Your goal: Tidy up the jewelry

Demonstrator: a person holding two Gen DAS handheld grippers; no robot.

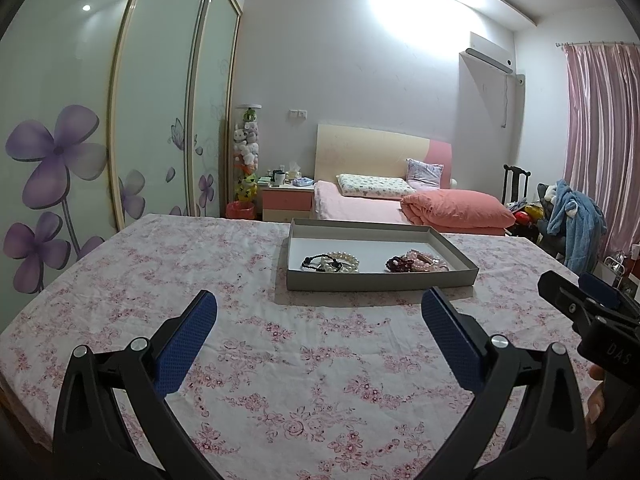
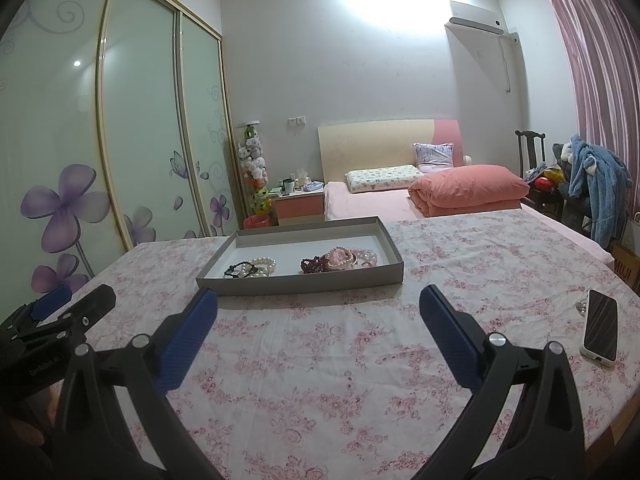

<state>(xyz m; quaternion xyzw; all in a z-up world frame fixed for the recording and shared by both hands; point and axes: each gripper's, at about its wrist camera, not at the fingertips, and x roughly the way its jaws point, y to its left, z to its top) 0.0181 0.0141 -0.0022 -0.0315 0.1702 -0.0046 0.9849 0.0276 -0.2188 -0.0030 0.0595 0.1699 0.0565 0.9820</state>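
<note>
— Jewelry first: where does it sit?

— Start nearest. The left gripper [image 1: 318, 320] hovers over the flowered tablecloth [image 1: 280, 360] with its blue fingers [image 1: 184, 340] spread wide and nothing between them. The right gripper [image 2: 318, 320] does the same, wide apart and empty, just right of the left one.

— Can each camera see the other tool?

— Yes. The right gripper shows at the right edge of the left wrist view, the left gripper at the left edge of the right wrist view.

— Anything else on the cloth close by?

— A phone [image 2: 600, 326] lies face up near the right edge of the table, with a few pale beads [image 2: 581, 307] just beside its far left corner.

— And beyond the grippers?

— A shallow grey box [image 1: 380, 280] rests flat on the cloth, further off than both grippers. Inside, against the near wall, lie two heaps. On the left, white pearl strands [image 1: 344, 261] tangled with a black bead bracelet [image 1: 314, 262]. On the right, pink bead bracelets [image 1: 424, 261] touching a dark red one [image 1: 398, 264]. The two heaps are apart, with bare white floor between them.

— And past the table?

— A bed [image 1: 360, 208] with a folded pink quilt [image 1: 460, 208], a wardrobe [image 1: 100, 120] with purple flowers on the left, pink curtains [image 1: 600, 120] on the right.
</note>
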